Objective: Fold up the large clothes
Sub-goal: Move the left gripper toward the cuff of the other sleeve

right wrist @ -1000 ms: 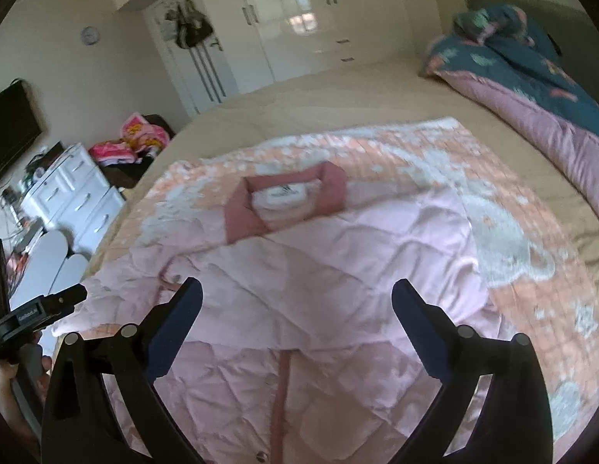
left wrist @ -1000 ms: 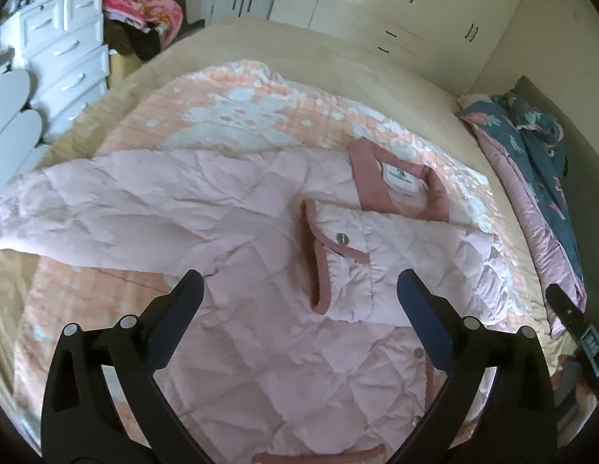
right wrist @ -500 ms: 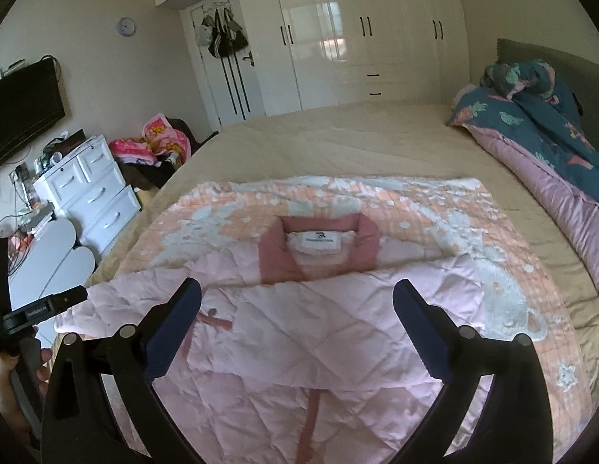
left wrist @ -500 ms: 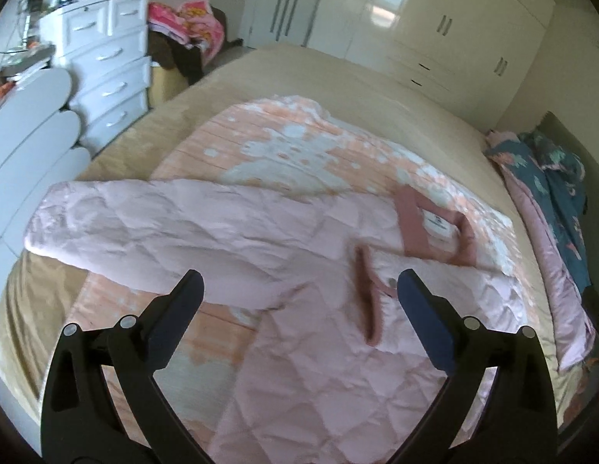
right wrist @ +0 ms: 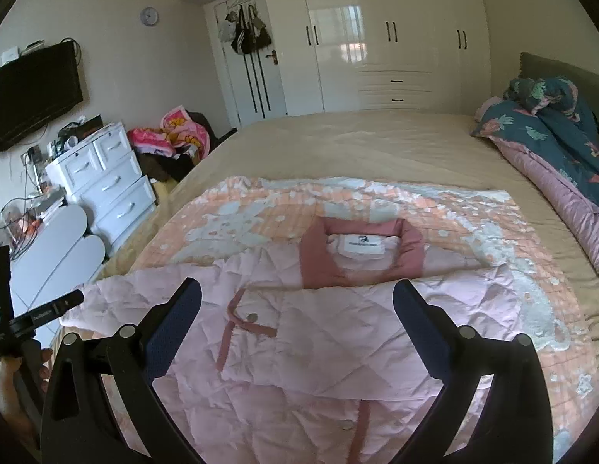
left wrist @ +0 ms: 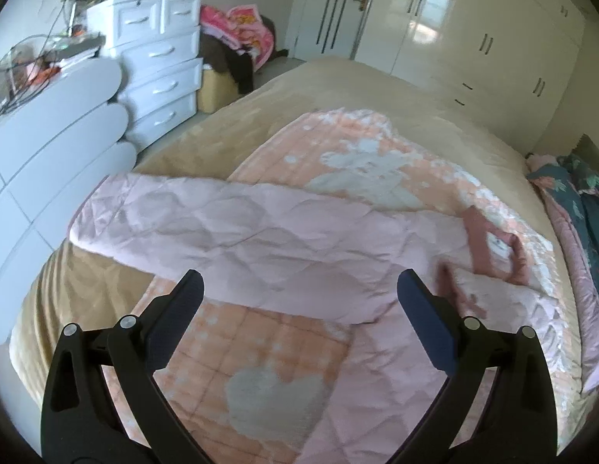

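Note:
A pale pink quilted jacket (left wrist: 260,239) with a darker pink collar (left wrist: 488,251) lies flat on the bed. Its one sleeve (left wrist: 152,216) stretches out to the left toward the bed edge. The other sleeve is folded across the chest (right wrist: 338,332). My left gripper (left wrist: 299,290) is open and empty, above the outstretched sleeve near the armpit. My right gripper (right wrist: 297,297) is open and empty, above the folded sleeve just below the collar (right wrist: 361,251). The left gripper's body (right wrist: 36,317) shows at the left in the right wrist view.
A peach patterned blanket (left wrist: 260,352) lies under the jacket on the tan bedspread (right wrist: 357,147). A rolled dark floral quilt (right wrist: 550,123) lies along the right side. White drawers (left wrist: 160,73) and white rounded panels (left wrist: 55,131) stand off the bed's left edge. Wardrobes (right wrist: 376,38) line the far wall.
My left gripper has swung left, from over the jacket's chest to over the outstretched sleeve. My right gripper has pulled back and up, so the collar sits farther off. Both stayed open.

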The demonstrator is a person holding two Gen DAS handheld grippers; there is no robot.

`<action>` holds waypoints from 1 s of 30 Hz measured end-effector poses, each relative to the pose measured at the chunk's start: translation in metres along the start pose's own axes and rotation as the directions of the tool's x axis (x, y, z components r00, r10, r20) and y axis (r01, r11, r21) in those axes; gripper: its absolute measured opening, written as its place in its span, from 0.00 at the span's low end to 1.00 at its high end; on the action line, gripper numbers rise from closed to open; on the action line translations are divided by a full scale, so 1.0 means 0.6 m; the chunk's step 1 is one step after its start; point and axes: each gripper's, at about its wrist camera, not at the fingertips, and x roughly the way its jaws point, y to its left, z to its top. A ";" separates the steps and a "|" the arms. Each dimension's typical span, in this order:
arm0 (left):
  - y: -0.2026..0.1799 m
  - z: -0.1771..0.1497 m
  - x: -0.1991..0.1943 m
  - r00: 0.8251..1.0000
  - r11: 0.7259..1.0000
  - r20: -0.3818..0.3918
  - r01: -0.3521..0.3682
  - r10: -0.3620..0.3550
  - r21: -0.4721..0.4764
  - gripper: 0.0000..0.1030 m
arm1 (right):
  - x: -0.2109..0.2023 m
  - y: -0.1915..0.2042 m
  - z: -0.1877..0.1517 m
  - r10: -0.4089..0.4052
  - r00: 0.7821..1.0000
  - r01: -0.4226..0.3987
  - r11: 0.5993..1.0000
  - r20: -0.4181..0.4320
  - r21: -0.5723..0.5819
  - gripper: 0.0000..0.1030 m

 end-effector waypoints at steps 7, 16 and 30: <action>0.058 -0.014 0.042 0.999 0.998 -0.031 -0.028 0.027 -0.052 0.91 | 0.041 0.049 -0.020 0.005 0.999 -0.007 0.999 -0.049 -0.044 0.96; 0.130 -0.031 0.097 0.996 0.983 -0.075 -0.062 0.050 -0.170 0.91 | 0.086 0.105 -0.050 0.024 0.996 -0.032 0.994 -0.086 -0.102 0.96; 0.220 -0.036 0.156 0.995 0.934 -0.097 -0.048 0.014 -0.354 0.91 | 0.147 0.151 -0.101 0.064 0.986 -0.082 0.991 -0.151 -0.109 0.96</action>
